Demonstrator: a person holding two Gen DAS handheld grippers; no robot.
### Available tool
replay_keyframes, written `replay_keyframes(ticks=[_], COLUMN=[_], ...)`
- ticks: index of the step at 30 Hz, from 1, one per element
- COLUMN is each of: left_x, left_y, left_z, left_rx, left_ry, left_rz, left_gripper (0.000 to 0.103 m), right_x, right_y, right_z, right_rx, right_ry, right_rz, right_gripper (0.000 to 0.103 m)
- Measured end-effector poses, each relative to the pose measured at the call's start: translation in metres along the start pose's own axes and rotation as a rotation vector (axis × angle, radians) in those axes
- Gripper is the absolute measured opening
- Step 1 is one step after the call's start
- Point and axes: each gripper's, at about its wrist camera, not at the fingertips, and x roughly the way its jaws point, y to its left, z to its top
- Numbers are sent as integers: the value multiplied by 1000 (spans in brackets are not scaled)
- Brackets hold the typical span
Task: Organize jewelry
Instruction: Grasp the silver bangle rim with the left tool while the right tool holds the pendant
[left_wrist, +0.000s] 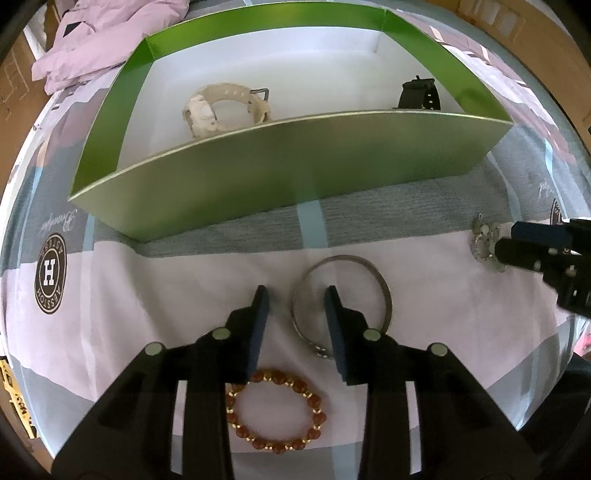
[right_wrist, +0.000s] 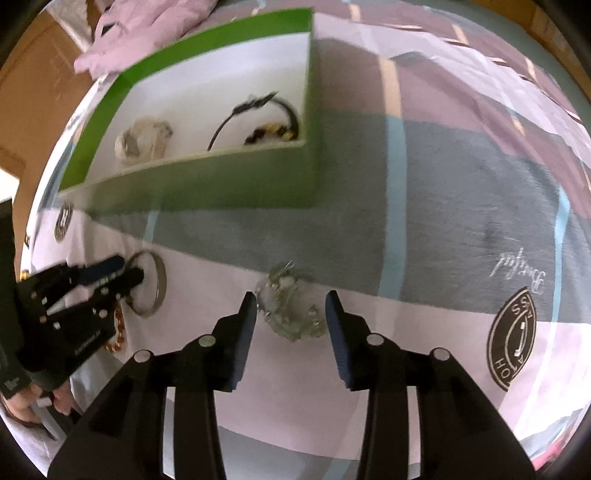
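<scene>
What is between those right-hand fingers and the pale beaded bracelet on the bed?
Nothing visible. The right gripper stands open with the pale beaded bracelet lying on the sheet between its fingers, apparently not pressed. On its way into the green box, only the near wall rises.

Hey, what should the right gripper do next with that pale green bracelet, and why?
Probably lower a little more and close. The right gripper has open jaws straddling the pale green bracelet on the bedsheet, pads not pressing it yet; the green box waits beyond.
</scene>
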Motion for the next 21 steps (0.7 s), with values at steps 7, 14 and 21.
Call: replay_keyframes(ticks=[7, 14, 21], left_x=[-3, -24, -58], left_y=[-3, 8, 22], left_z=[4, 7, 10], left_rx=[-3, -31, -77], left_ry=[-14, -64, -161], left_rz=[-12, -49, -90], left_gripper=[7, 3, 3], right_x=[8, -22, -55], right_y=[10, 6, -1], right_z=[-5, -3, 1], right_rx=[-34, -25, -18], right_ry=[20, -67, -177], right_rz=[11, 61, 142], right_gripper=[11, 7, 7])
